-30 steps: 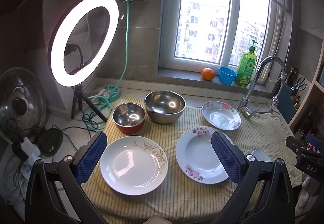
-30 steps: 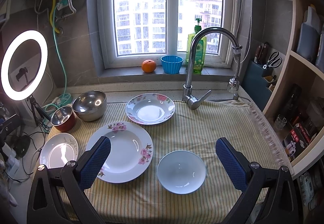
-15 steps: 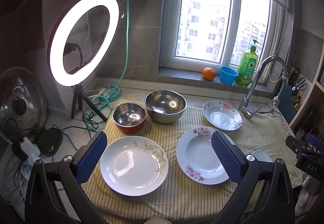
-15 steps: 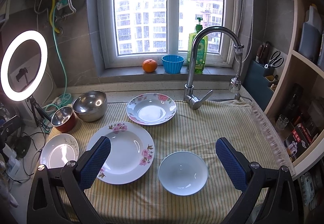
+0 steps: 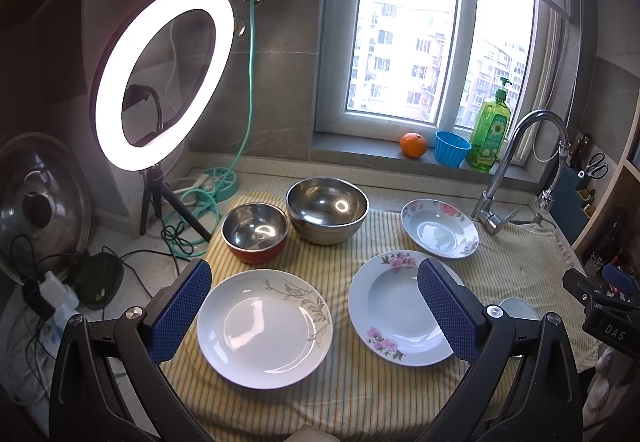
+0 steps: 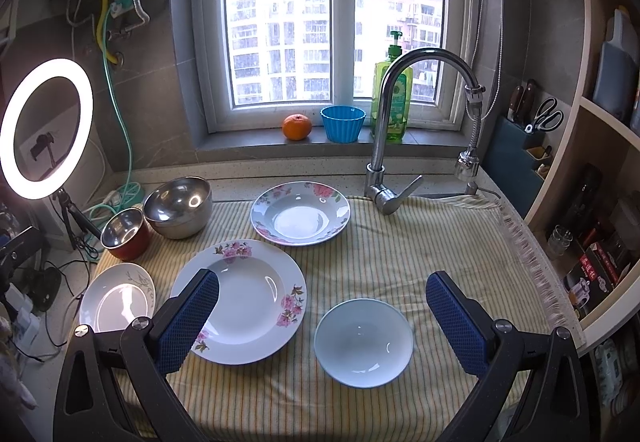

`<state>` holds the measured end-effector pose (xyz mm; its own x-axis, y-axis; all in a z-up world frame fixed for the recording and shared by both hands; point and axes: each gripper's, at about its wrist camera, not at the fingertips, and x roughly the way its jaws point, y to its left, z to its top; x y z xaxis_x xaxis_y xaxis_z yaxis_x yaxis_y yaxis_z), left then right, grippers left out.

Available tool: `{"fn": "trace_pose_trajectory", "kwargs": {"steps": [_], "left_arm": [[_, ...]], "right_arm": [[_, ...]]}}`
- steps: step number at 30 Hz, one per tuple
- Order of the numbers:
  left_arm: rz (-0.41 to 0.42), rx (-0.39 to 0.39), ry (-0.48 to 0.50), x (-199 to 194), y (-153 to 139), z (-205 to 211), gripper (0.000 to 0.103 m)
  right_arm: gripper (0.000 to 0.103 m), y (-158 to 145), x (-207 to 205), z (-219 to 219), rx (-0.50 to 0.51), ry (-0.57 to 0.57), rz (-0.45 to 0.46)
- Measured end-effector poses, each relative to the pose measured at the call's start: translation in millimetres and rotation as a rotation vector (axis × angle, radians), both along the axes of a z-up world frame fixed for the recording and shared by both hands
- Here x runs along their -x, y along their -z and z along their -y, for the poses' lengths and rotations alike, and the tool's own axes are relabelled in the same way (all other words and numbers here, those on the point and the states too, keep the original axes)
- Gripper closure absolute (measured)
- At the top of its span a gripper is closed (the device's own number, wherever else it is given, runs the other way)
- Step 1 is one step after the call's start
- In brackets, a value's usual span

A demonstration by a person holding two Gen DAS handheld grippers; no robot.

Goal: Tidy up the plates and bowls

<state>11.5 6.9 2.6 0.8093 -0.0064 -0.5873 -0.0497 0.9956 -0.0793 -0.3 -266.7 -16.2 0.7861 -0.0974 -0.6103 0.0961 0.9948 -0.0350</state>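
Both tongs released, hovering clear above the desk (image 6: 400, 242). Left tongs (image 5: 314, 306) framing the leaf plate (image 5: 264, 328), lower centre. Right tongs (image 6: 322, 316) over the white bowl (image 6: 363, 342), lower centre. Best to descend level, grip one rim, lift without sliding.

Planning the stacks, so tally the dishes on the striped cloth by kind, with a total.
Ceramic plates: 3 (white plate with grey leaf sprig, large pink-flowered plate, smaller pink-flowered deep plate)
Steel bowls: 2 (large plain steel bowl, small steel bowl with red outside)
White ceramic bowls: 1 (small plain white bowl)
Total: 6
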Motion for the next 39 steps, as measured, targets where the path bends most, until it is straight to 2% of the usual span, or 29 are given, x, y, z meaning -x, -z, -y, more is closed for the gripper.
{"fn": "trace_pose_trajectory", "kwargs": {"steps": [30,39], "left_arm": [[-0.007,-0.001,-0.002,-4.9,4.2,3.3,0.001],[-0.053,0.019,-0.023,-9.4,16.7,-2.8,0.001]], "right_arm": [[0.001,5.1,-8.5,-2.5,0.001,-0.010,-0.015],[0.001,12.0,-23.1,10.5,-0.028,-0.038,-0.039]]}}
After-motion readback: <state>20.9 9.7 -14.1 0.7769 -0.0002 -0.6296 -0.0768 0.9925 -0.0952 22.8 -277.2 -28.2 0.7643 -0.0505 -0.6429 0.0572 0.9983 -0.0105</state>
